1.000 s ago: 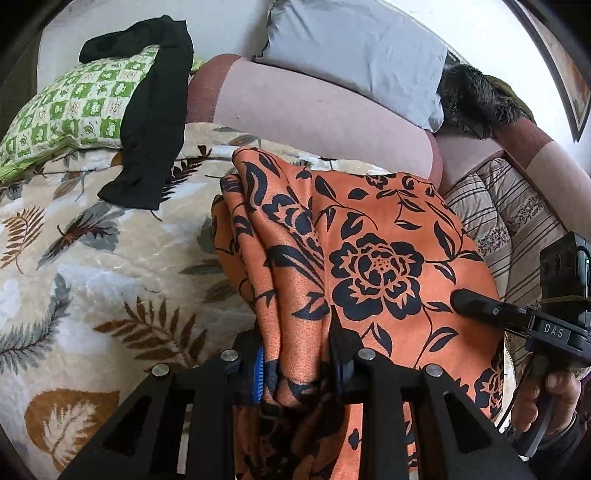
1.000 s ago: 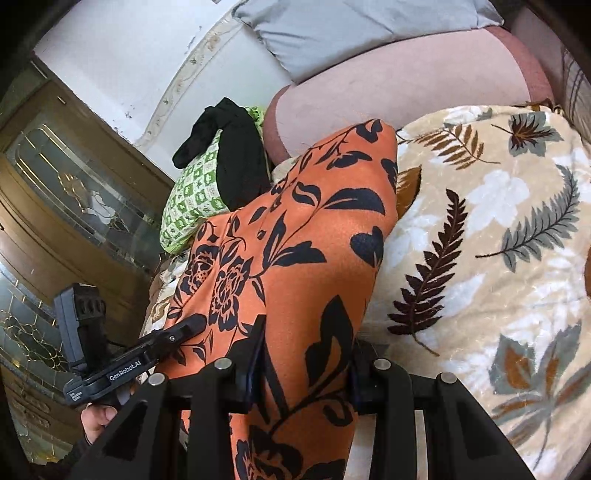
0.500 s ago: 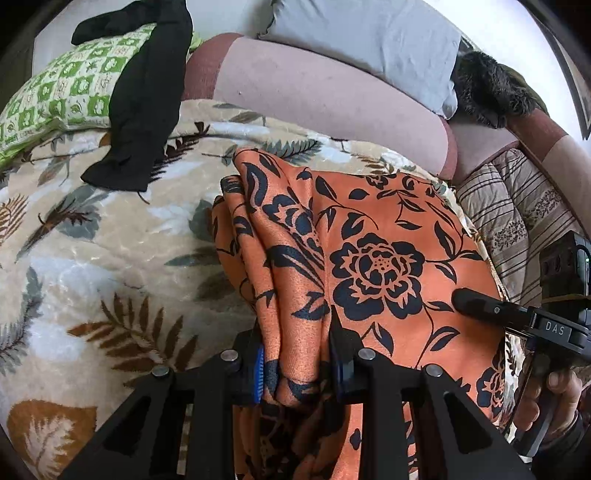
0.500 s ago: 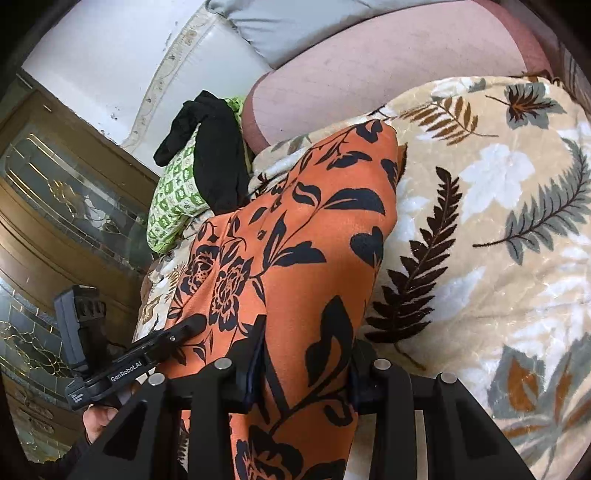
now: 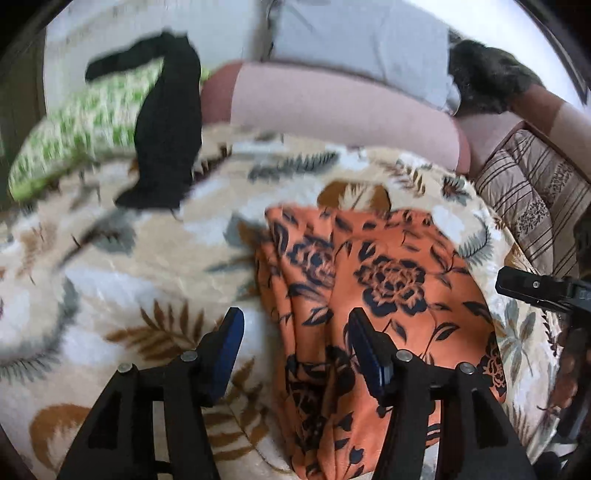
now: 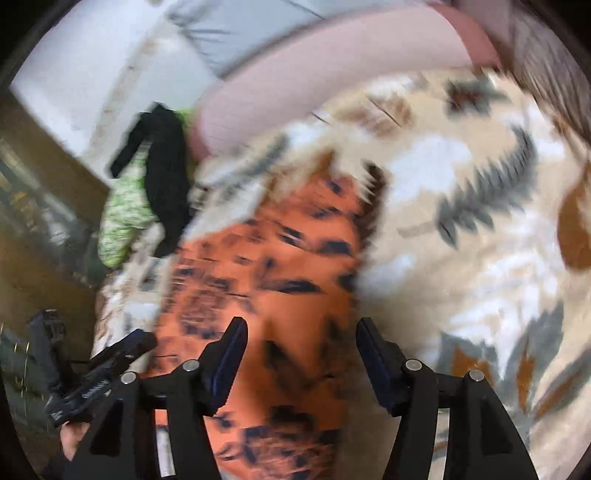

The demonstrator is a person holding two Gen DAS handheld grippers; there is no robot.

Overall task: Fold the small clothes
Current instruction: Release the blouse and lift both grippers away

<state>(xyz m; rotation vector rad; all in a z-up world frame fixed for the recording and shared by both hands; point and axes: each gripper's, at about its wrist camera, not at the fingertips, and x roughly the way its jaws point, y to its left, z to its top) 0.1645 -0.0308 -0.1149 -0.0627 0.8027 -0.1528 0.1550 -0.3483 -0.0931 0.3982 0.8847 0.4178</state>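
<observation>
Both grippers have just been opening. The left gripper (image 5: 295,334) and right gripper (image 6: 301,341) stand spread, pads off the orange cloth (image 5: 388,295), which lies on the blanket (image 5: 129,277) ahead of them.

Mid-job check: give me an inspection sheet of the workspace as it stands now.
Surface: leaf-print blanket spread over a sofa seat.
Job's things: orange floral garment lies on the blanket, folded lengthwise, released.
Clutter: black garment draped over a green checked pillow; grey cushion; dark furry item; striped cushion.
Grippers: left claw open, jaws just opened, garment edge between them; right claw open, just opened, above the garment.
Cables: nothing seen.
Surroundings: pink sofa back, white wall, wooden glazed cabinet.
</observation>
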